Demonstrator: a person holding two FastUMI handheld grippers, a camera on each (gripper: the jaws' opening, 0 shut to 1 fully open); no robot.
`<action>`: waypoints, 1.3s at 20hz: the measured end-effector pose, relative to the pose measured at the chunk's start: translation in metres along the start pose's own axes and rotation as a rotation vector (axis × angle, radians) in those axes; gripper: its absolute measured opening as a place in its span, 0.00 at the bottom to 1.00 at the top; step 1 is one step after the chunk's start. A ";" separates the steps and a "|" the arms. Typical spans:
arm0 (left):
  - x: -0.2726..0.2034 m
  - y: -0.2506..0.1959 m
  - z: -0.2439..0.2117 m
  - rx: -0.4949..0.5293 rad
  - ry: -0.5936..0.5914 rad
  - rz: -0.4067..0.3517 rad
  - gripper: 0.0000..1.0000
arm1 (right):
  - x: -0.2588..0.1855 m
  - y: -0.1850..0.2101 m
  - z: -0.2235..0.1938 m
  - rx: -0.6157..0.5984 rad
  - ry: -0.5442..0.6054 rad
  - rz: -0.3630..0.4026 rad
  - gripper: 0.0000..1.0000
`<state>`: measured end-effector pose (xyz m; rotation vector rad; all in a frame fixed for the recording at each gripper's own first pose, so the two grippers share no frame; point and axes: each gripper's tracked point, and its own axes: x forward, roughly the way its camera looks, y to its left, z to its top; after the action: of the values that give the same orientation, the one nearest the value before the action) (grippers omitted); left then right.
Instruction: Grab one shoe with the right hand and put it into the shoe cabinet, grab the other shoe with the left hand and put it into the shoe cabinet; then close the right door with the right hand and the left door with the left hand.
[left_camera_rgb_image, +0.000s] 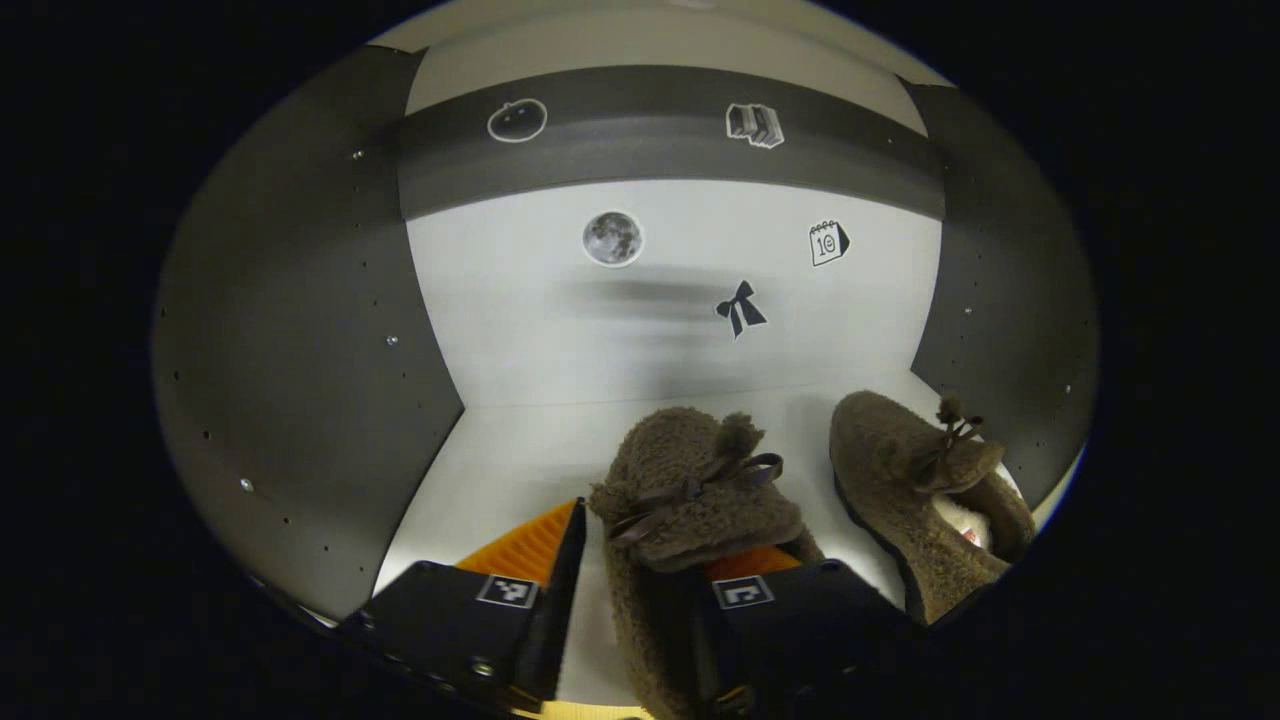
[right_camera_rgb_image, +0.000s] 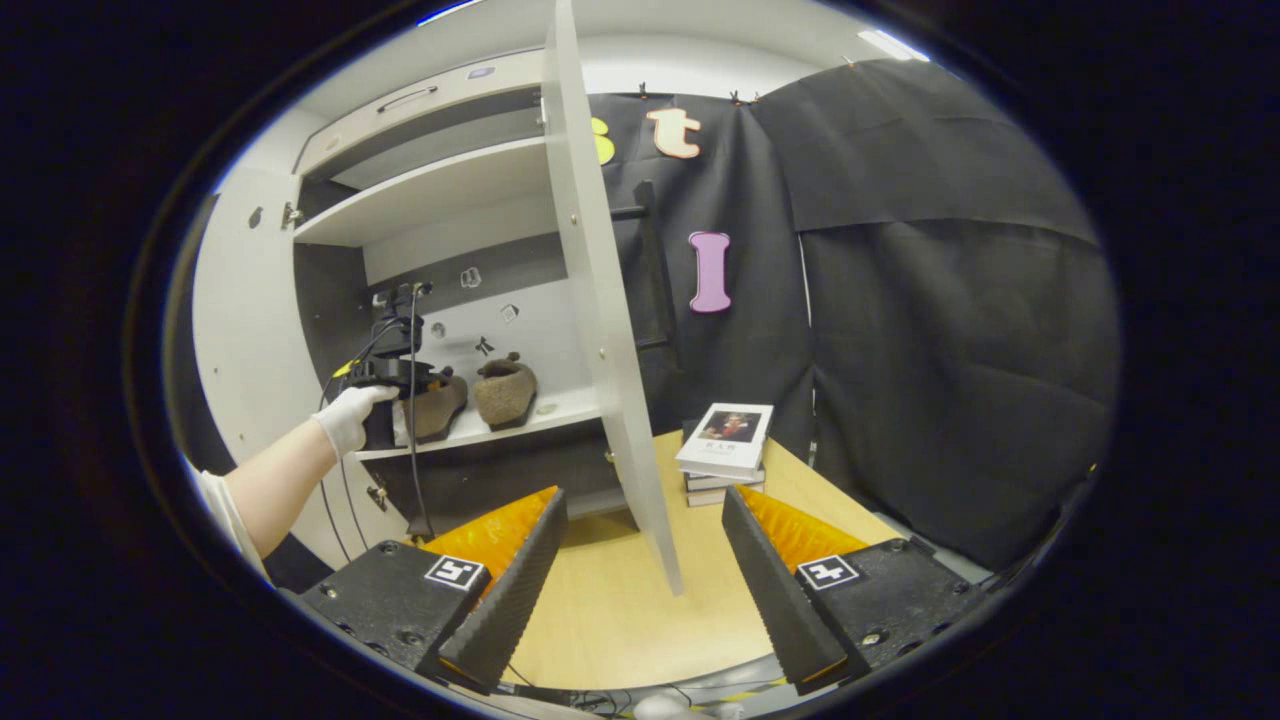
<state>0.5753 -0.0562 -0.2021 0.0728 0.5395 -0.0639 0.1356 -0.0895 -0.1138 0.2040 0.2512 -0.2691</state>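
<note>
Two brown fuzzy shoes rest on the white shelf (left_camera_rgb_image: 500, 450) inside the shoe cabinet. The left shoe (left_camera_rgb_image: 690, 500) lies between the fingers of my left gripper (left_camera_rgb_image: 665, 545), which is open; a strip of shelf shows between its left finger (left_camera_rgb_image: 560, 570) and the shoe. The right shoe (left_camera_rgb_image: 920, 490) stands apart near the cabinet's right wall. My right gripper (right_camera_rgb_image: 642, 500) is open and holds nothing, out over the wooden table (right_camera_rgb_image: 610, 610) in front of the open right door (right_camera_rgb_image: 600, 300). From there both shoes (right_camera_rgb_image: 505, 390) and a gloved hand holding the left gripper (right_camera_rgb_image: 395, 385) show on the shelf.
The left door (right_camera_rgb_image: 230, 330) stands open beside the forearm. A stack of books (right_camera_rgb_image: 725, 440) sits on the table just right of the right door. Dark side walls (left_camera_rgb_image: 300, 330) and a back panel with stickers (left_camera_rgb_image: 612, 238) bound the shelf.
</note>
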 end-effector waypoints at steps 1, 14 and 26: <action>-0.003 0.005 0.004 0.014 -0.021 0.011 0.70 | 0.001 0.001 0.000 -0.001 -0.001 0.003 0.99; -0.136 0.006 0.034 -0.040 -0.288 -0.043 0.96 | -0.009 0.011 0.012 -0.045 -0.047 0.026 0.99; -0.344 -0.014 0.018 -0.015 -0.543 -0.091 0.96 | -0.021 0.008 0.044 -0.102 -0.129 0.077 0.99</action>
<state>0.2884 -0.0578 -0.0105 0.0139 0.0007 -0.1626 0.1282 -0.0869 -0.0650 0.0947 0.1287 -0.1921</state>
